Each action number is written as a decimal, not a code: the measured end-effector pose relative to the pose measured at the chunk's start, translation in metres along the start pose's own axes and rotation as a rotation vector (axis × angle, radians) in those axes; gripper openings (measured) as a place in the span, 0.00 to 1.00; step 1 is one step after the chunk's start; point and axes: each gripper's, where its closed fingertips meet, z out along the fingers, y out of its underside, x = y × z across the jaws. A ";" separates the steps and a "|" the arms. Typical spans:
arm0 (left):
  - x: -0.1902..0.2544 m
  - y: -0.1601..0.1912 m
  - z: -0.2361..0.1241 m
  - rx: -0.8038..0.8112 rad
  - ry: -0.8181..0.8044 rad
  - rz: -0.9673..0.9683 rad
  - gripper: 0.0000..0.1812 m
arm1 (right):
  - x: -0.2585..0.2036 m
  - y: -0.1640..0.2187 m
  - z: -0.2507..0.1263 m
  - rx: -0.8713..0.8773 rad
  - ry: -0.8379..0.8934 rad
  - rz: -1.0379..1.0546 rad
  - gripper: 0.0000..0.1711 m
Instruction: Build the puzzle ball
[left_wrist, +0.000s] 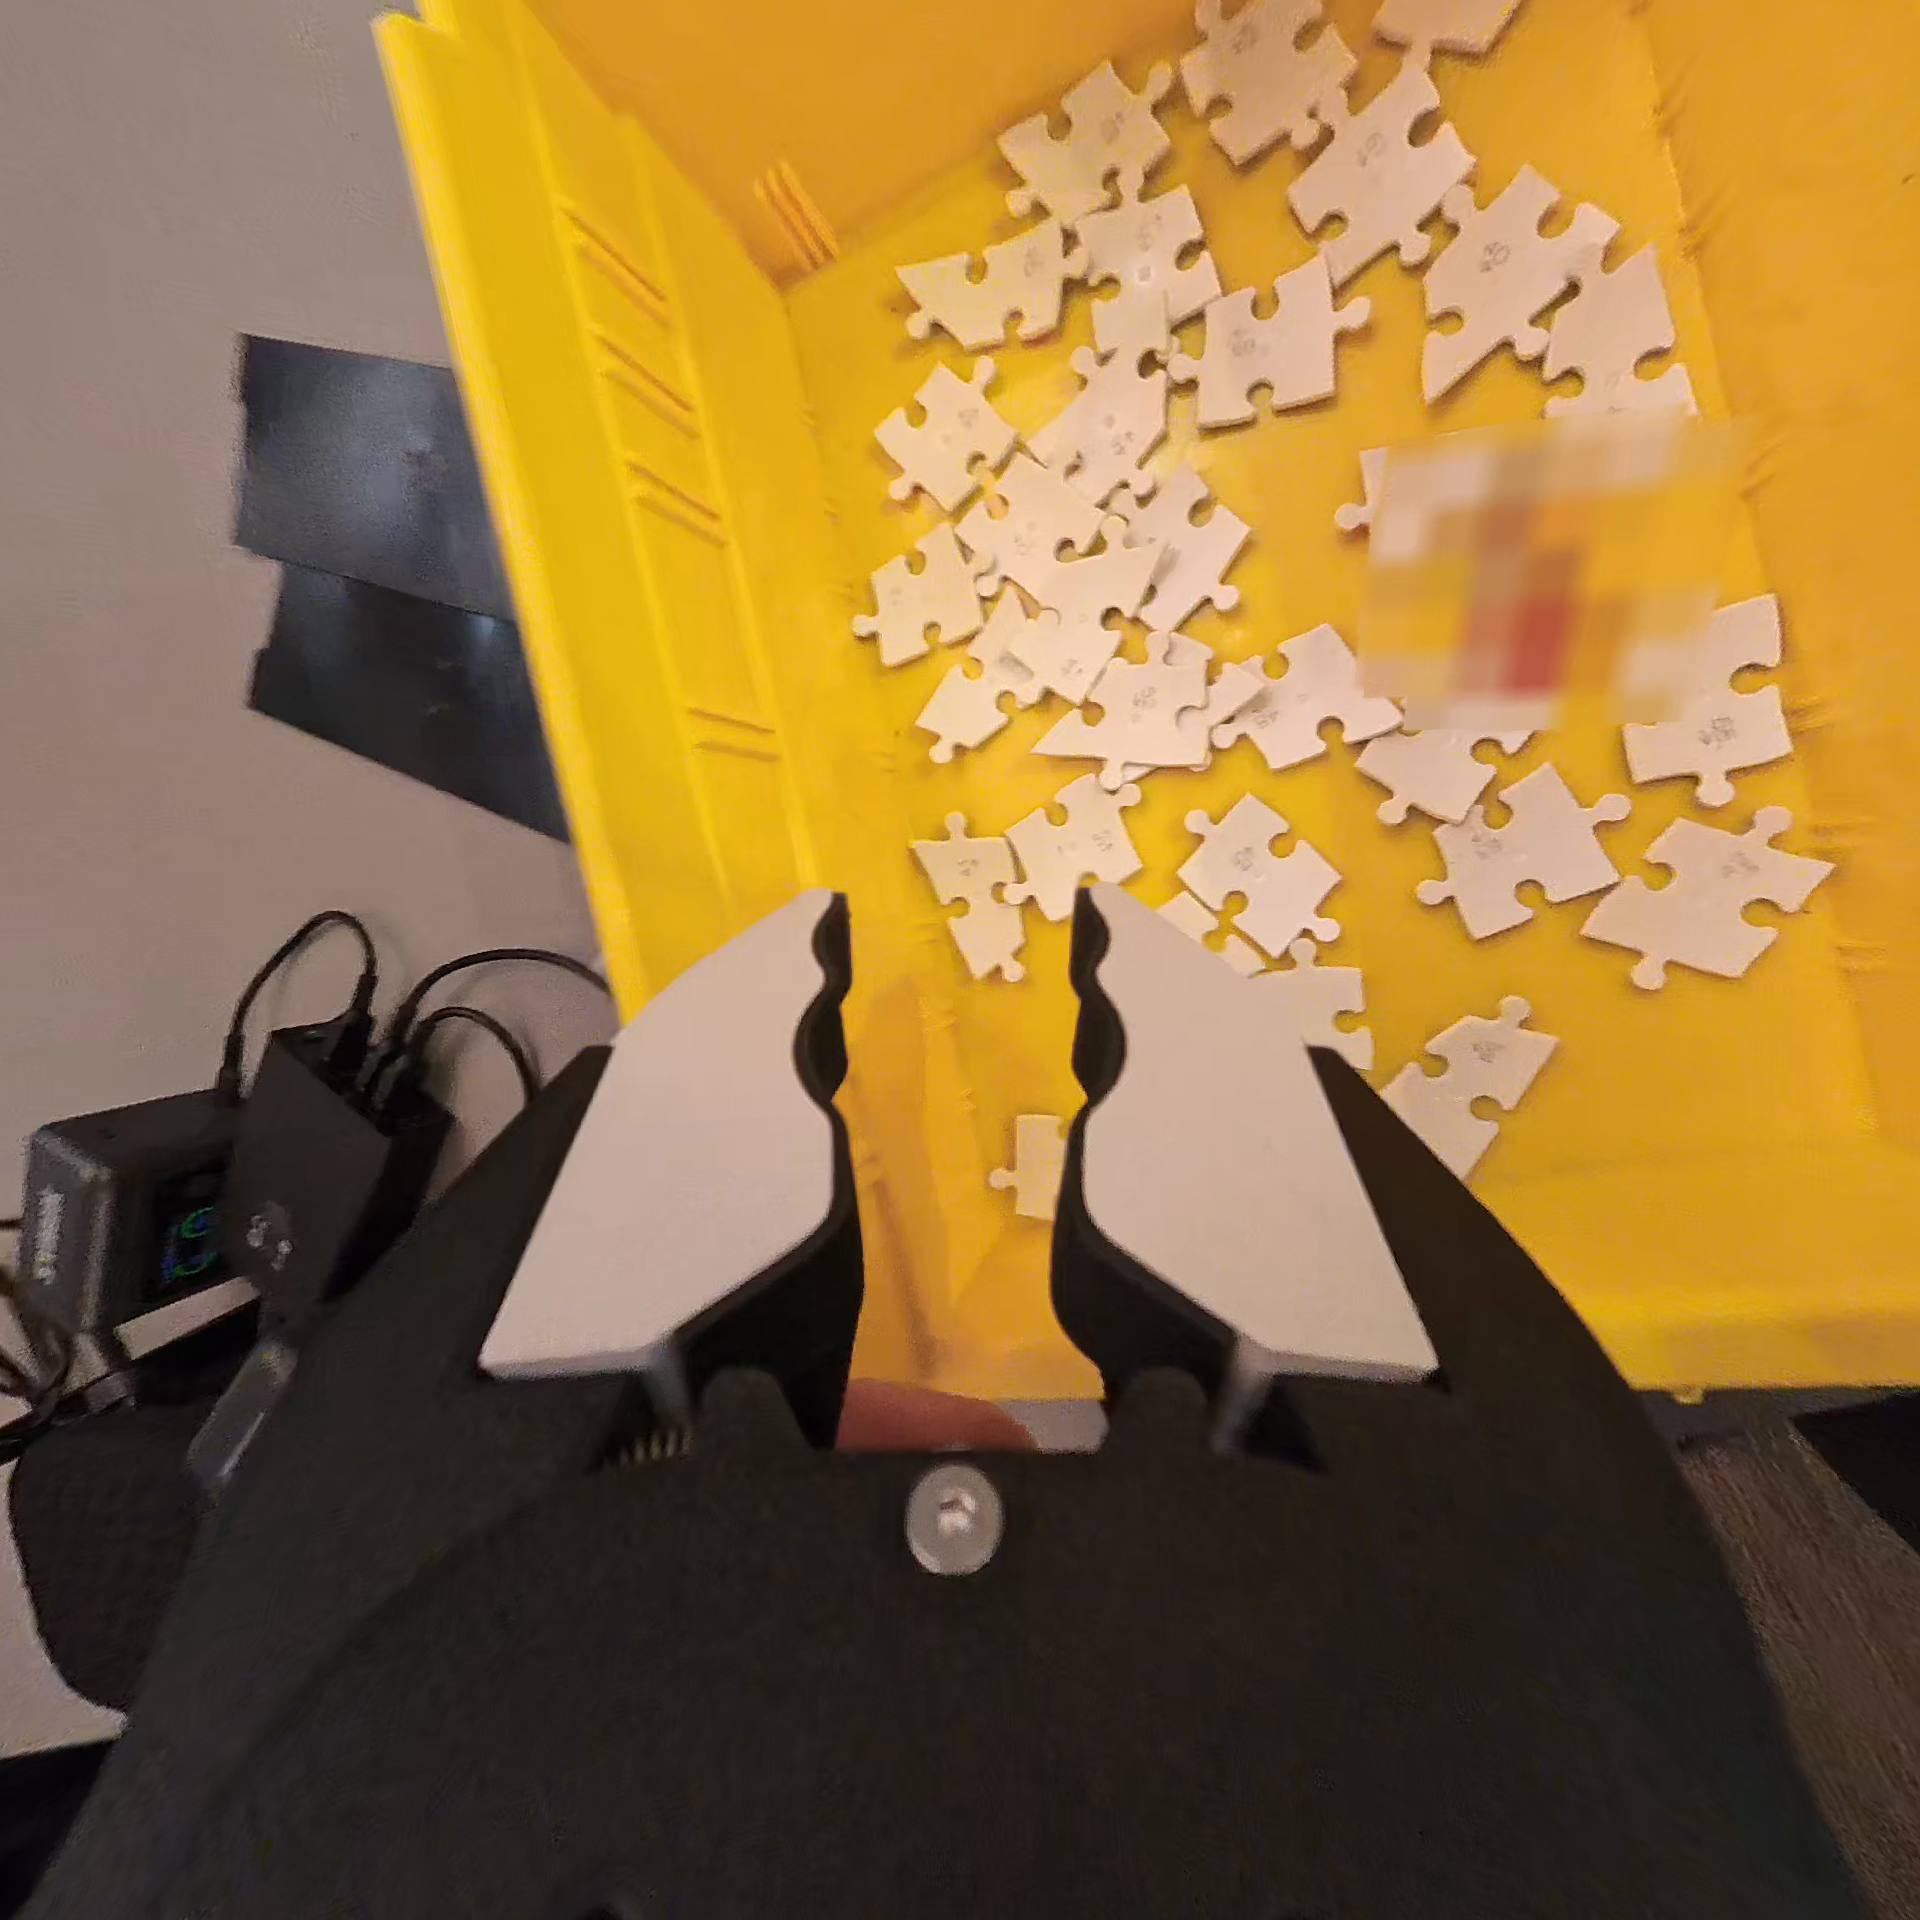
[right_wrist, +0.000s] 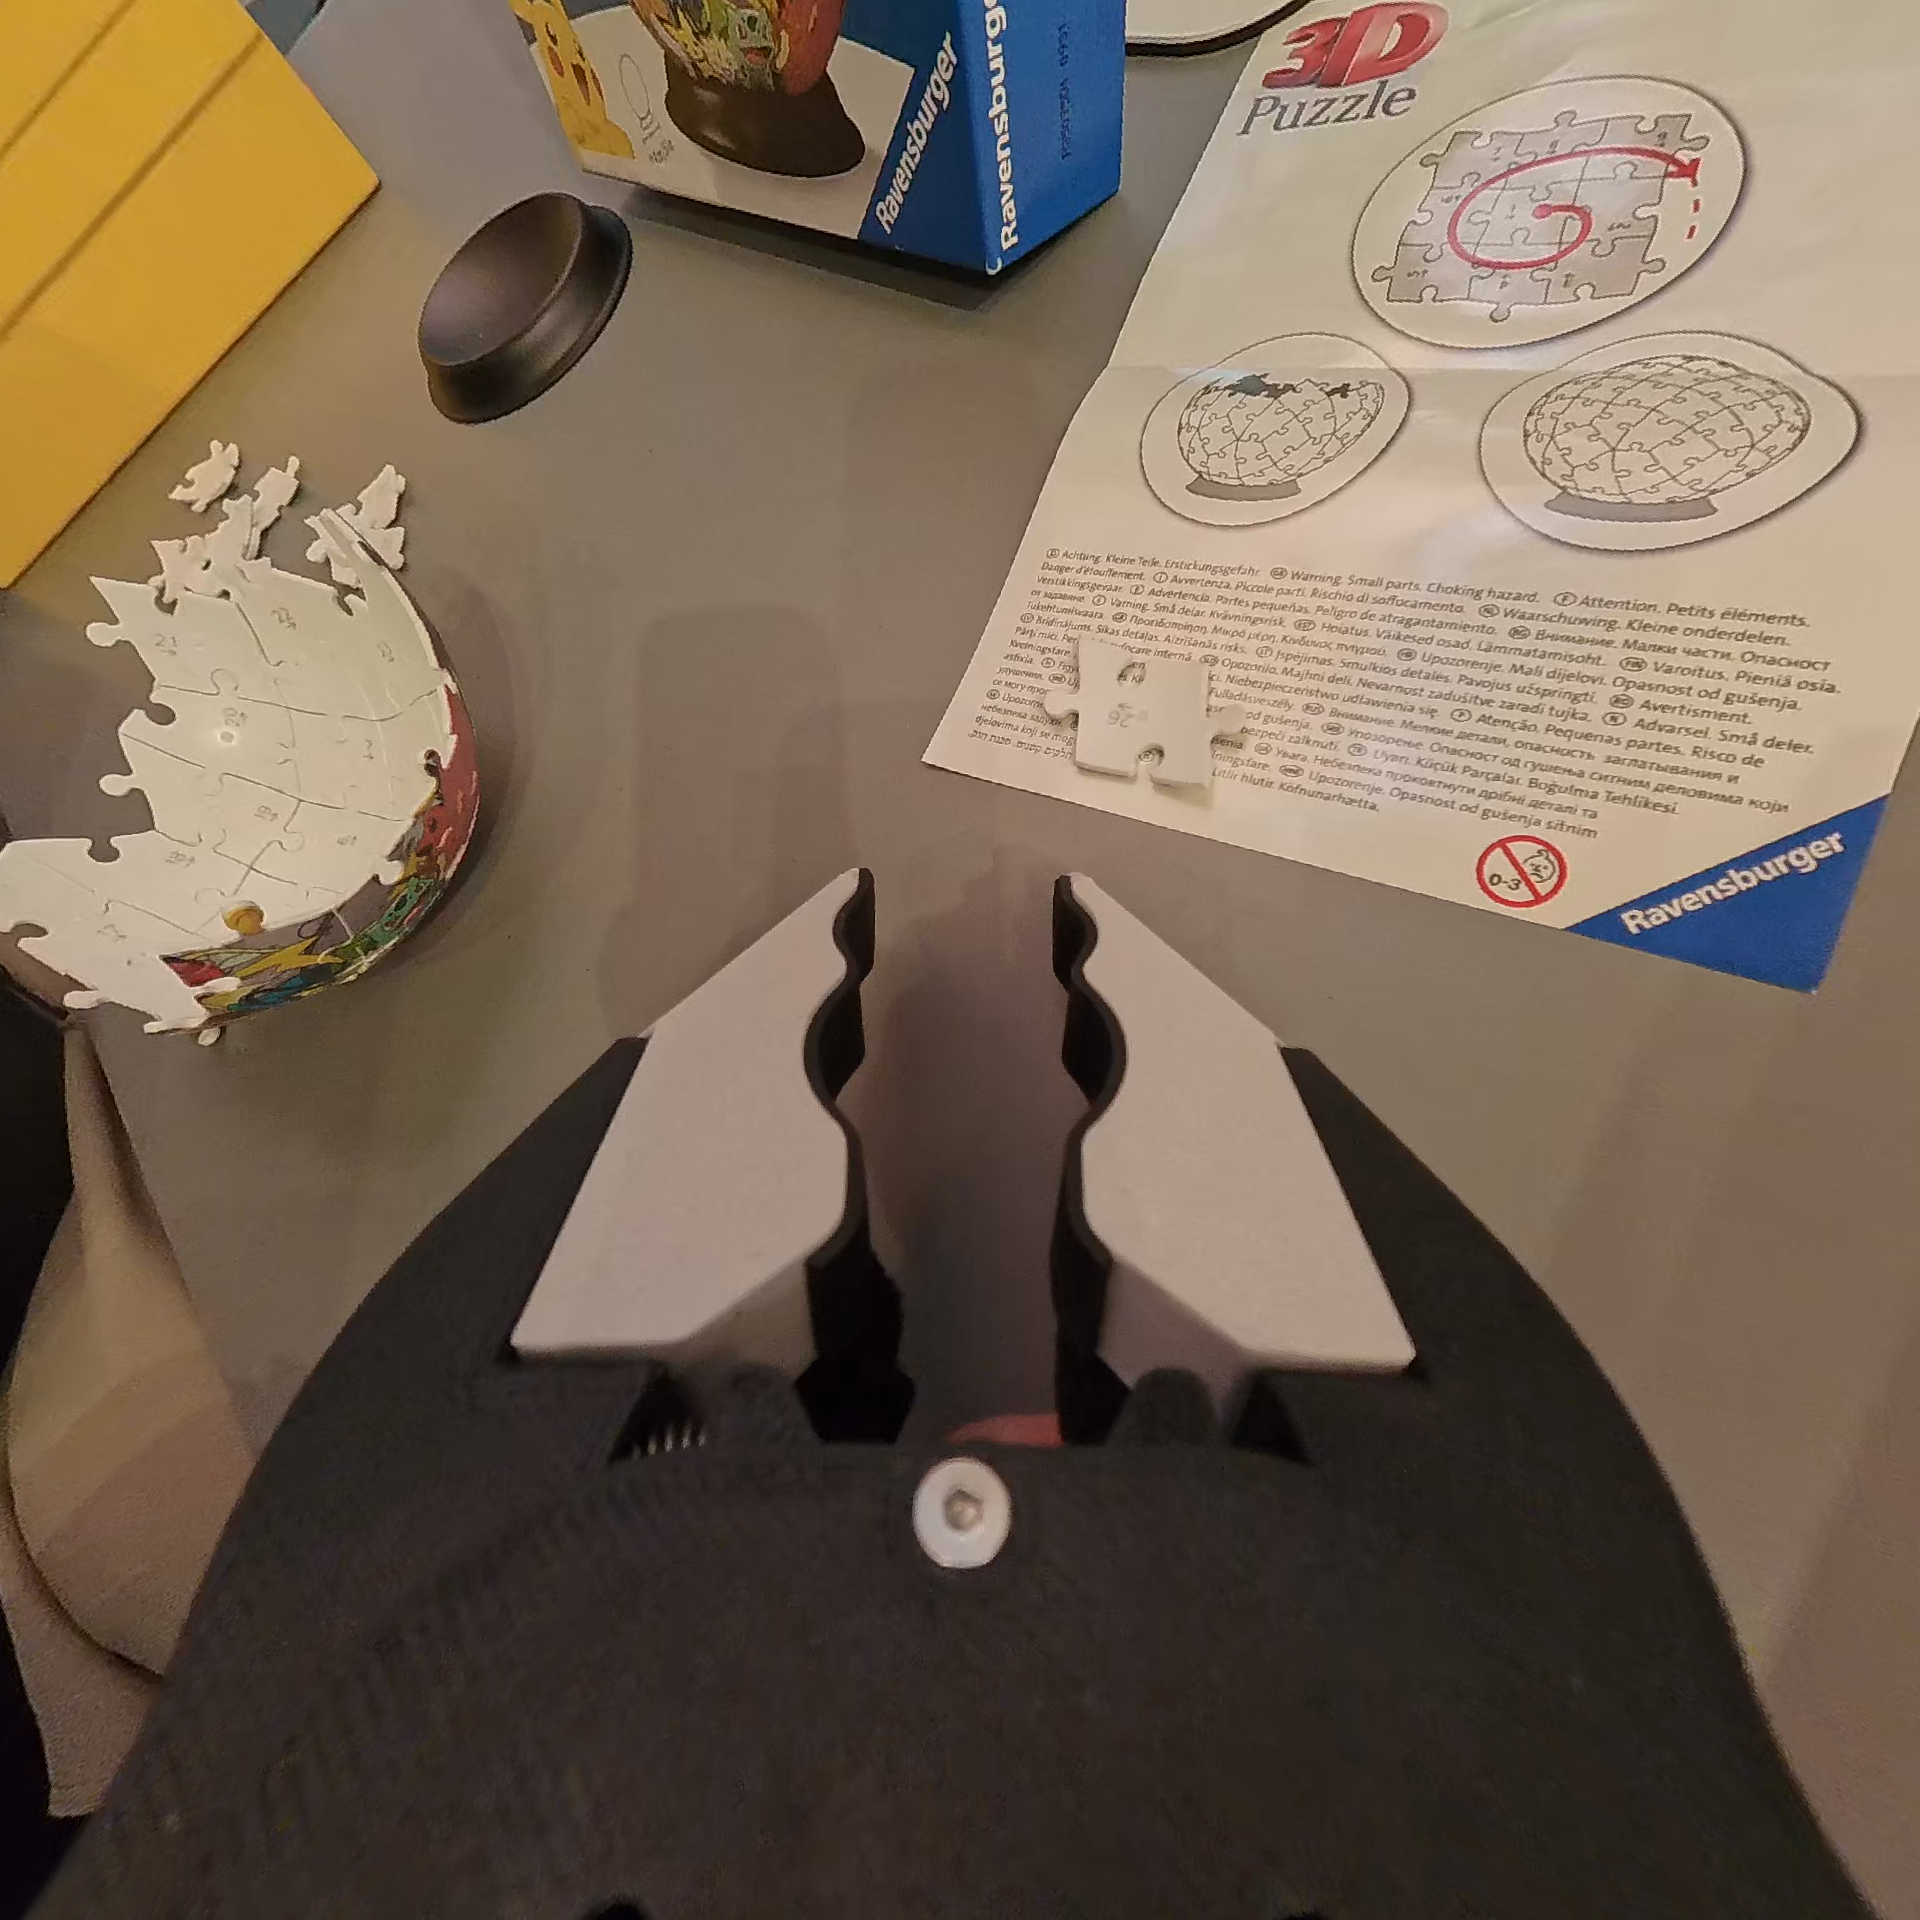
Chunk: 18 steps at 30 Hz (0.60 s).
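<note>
Dozens of loose white puzzle pieces (left_wrist: 1101, 582) lie back-side up on the floor of the yellow bin (left_wrist: 665, 582), some overlapping in a heap toward its left wall, others spread singly to the right and near edge. The left gripper (left_wrist: 961, 914) hangs over the bin's near end with its jaws parted a moderate gap and nothing between them. On the grey desk (right_wrist: 790, 540), the right gripper (right_wrist: 961, 894) is likewise part-open and empty. The half-built puzzle ball (right_wrist: 260, 769) rests on the desk at the left, tipped so its white inner face shows, with a ragged rim of tabs along its far and left edges and the coloured outer face visible low on its near side. One single piece (right_wrist: 1138, 722) lies face down on the near left corner of the instruction sheet (right_wrist: 1455, 499), a little beyond the right gripper's tips and well apart from the ball. The black stand (right_wrist: 525, 307) and the blue box (right_wrist: 831, 114) sit farther back. The step in hand looks like fetching the next piece, probably the single one on the sheet. That piece lies flat, so the next move likely calls for lowering one jaw tip to its edge and pinching a thin rim without sliding the paper, then carrying it leftward to the open rim of the ball.
</note>
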 end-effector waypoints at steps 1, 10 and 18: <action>-0.007 -0.001 -0.004 0.012 -0.026 -0.007 0.22 | 0.000 0.000 0.000 0.000 -0.001 0.000 0.19; 0.015 -0.017 -0.005 0.065 0.034 0.056 0.22 | -0.001 0.000 0.000 -0.003 -0.006 -0.007 0.20; 0.040 -0.011 0.061 -0.077 0.098 0.068 0.25 | -0.003 0.001 0.000 -0.006 -0.016 -0.015 0.20</action>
